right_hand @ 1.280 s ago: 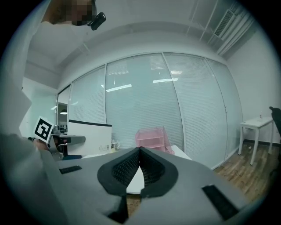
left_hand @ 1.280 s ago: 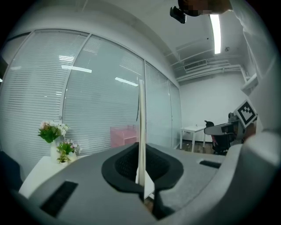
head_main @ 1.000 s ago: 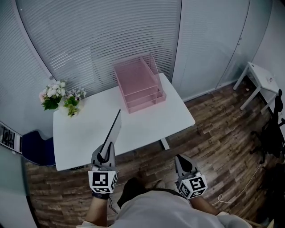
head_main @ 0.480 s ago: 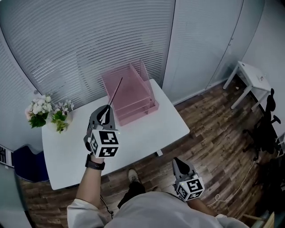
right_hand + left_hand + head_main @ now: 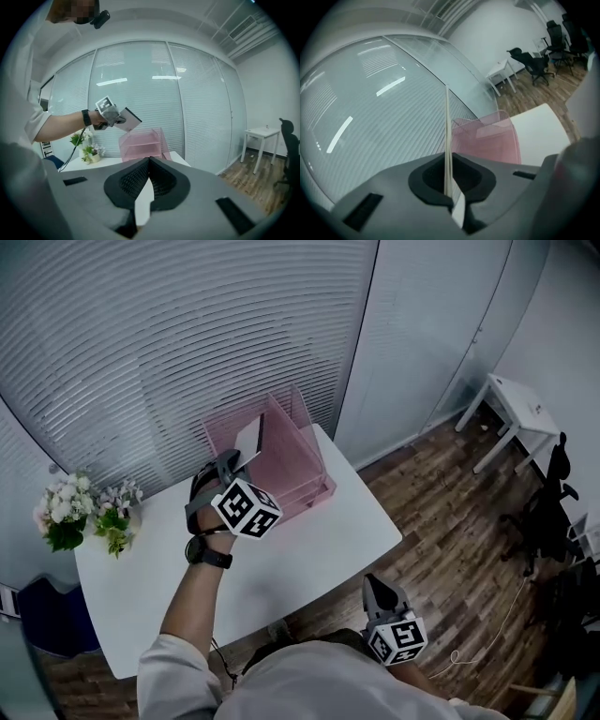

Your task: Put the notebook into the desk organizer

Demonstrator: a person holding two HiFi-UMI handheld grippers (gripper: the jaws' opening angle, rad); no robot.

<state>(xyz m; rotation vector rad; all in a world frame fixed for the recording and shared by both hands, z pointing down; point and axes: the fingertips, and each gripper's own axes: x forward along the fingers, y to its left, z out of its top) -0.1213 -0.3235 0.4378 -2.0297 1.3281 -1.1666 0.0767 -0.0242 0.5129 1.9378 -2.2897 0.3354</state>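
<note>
My left gripper (image 5: 230, 468) is shut on a thin white notebook (image 5: 250, 439) and holds it in the air over the top of the pink desk organizer (image 5: 298, 461). The notebook (image 5: 447, 136) runs edge-on out of the left gripper (image 5: 449, 187), with the organizer (image 5: 492, 140) behind and below it. The organizer stands at the back of the white table (image 5: 309, 549). My right gripper (image 5: 380, 590) hangs low in front of the table, shut and empty. From the right gripper (image 5: 149, 160), the notebook (image 5: 129, 119) is tilted above the organizer (image 5: 143, 143).
A pot of flowers (image 5: 84, 517) stands at the table's back left corner. Glass walls with blinds are close behind the organizer. A small white side table (image 5: 511, 409) and an office chair (image 5: 553, 493) stand on the wood floor to the right.
My left gripper has lifted the notebook from near the table's front edge up and forward, to above the organizer. The right gripper has stayed low by my body.
</note>
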